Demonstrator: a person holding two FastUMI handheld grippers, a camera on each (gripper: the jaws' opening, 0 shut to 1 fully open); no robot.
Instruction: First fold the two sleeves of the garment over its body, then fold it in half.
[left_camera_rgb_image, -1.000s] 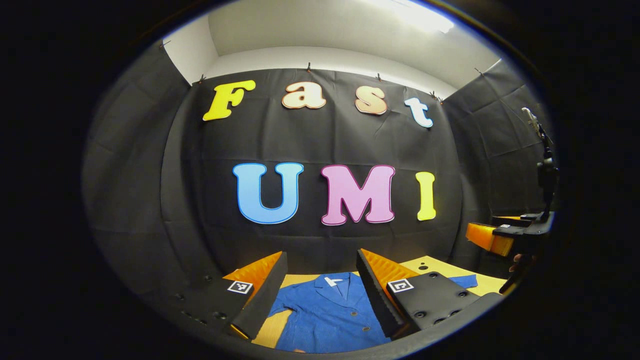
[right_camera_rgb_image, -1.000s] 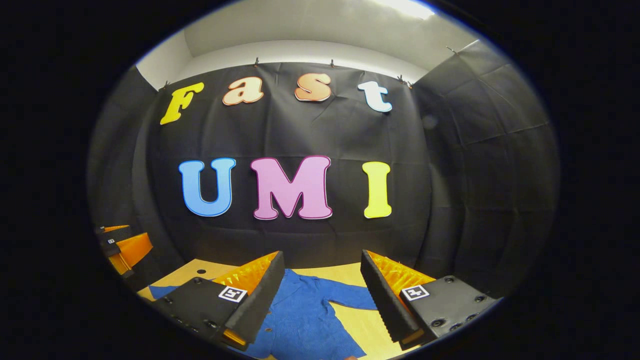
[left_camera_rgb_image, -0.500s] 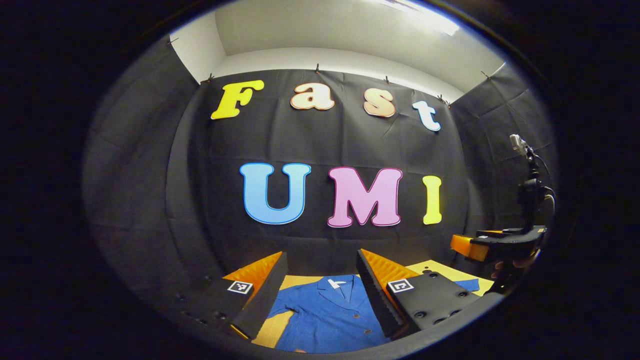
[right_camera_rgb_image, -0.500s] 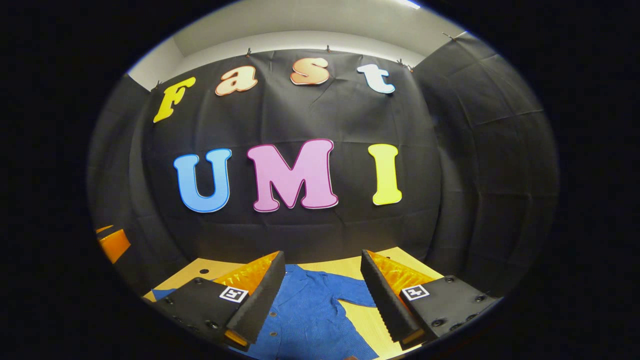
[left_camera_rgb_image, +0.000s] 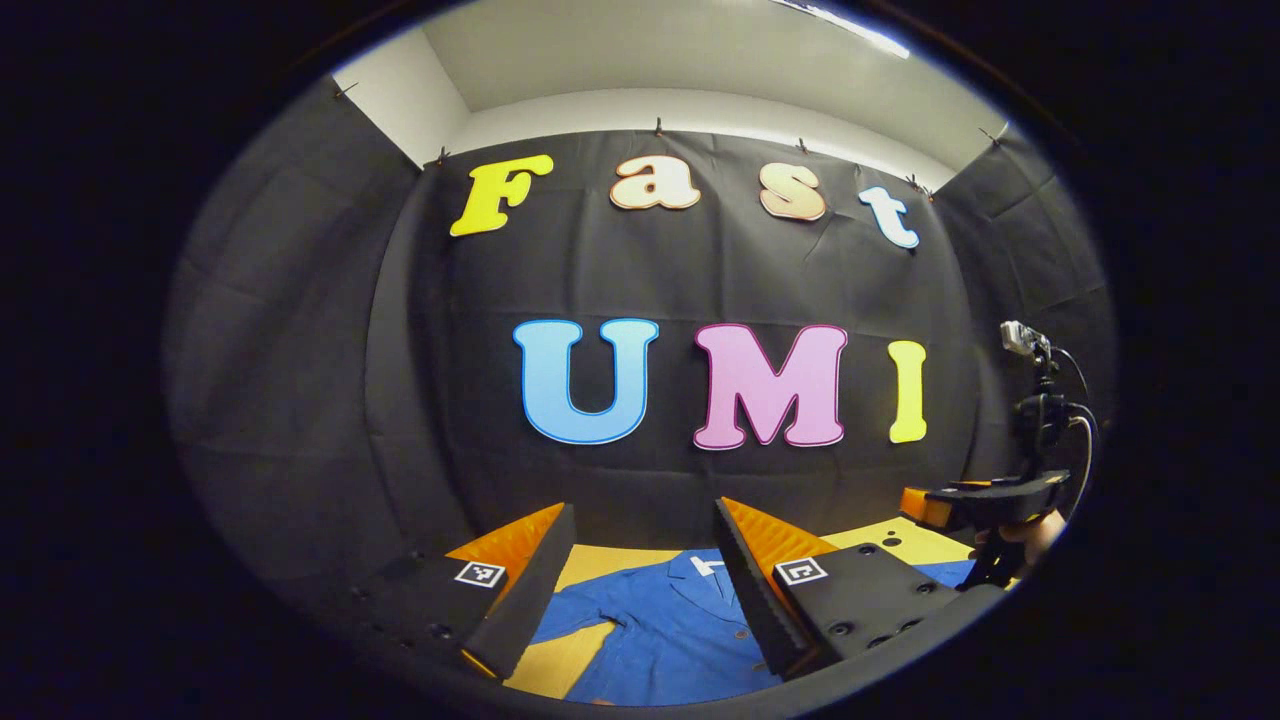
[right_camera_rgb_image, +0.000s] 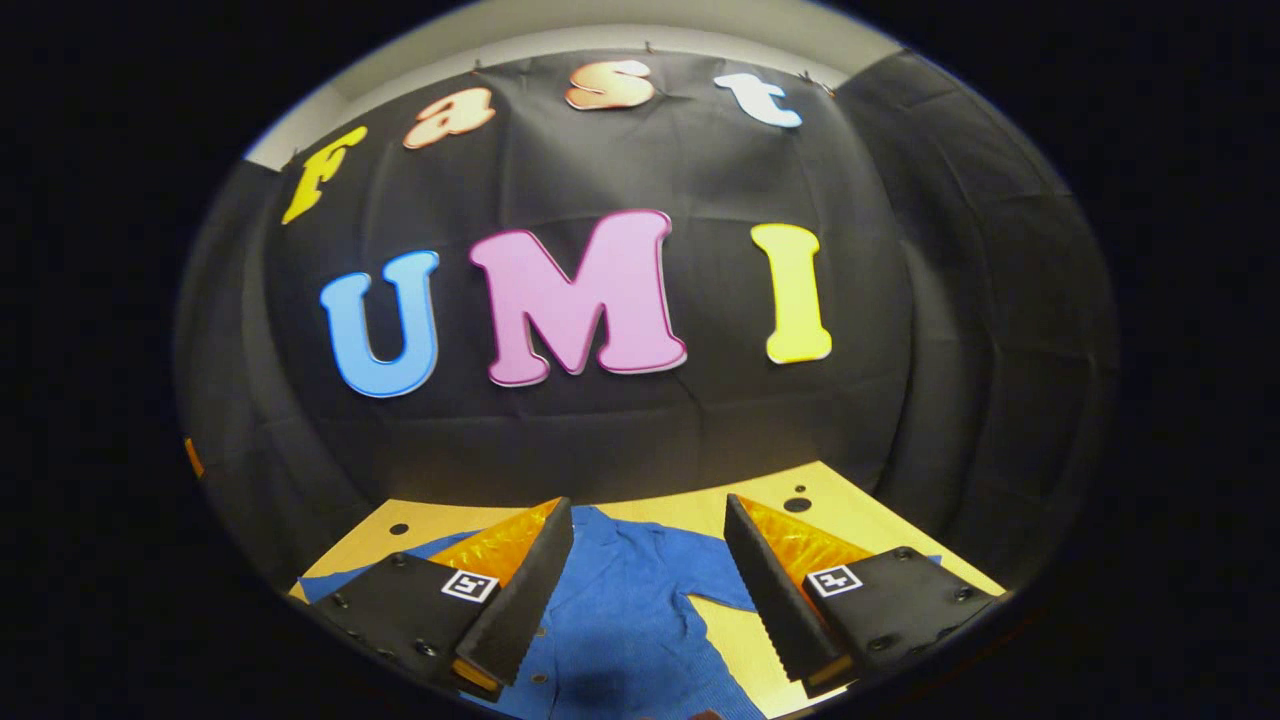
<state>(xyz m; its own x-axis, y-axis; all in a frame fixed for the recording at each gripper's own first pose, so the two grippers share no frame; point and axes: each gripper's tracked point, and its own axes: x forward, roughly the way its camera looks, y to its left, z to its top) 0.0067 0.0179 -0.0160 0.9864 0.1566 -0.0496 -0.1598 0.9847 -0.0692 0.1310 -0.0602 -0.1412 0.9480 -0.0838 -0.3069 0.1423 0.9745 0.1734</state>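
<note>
A blue buttoned garment (left_camera_rgb_image: 660, 630) lies flat on the yellow table (left_camera_rgb_image: 585, 562), collar toward the back wall. In the left gripper view my left gripper (left_camera_rgb_image: 640, 520) hangs open above its collar and left shoulder, holding nothing. The right gripper (left_camera_rgb_image: 985, 500) appears at the far right there, held by a hand above the table. In the right gripper view the garment (right_camera_rgb_image: 630, 610) spreads below with one sleeve (right_camera_rgb_image: 715, 590) reaching right; my right gripper (right_camera_rgb_image: 648, 512) stands open over its upper body, nothing between the fingers.
The table (right_camera_rgb_image: 870, 530) runs back to the black cloth wall and has small round holes (right_camera_rgb_image: 797, 504) near its far edge. A bare strip of tabletop (right_camera_rgb_image: 730, 640) lies between the garment's body and its right sleeve.
Both grippers have come down and tilted toward the table. The right gripper view now shows more tabletop and garment; in the left gripper view the right gripper has sunk lower.
</note>
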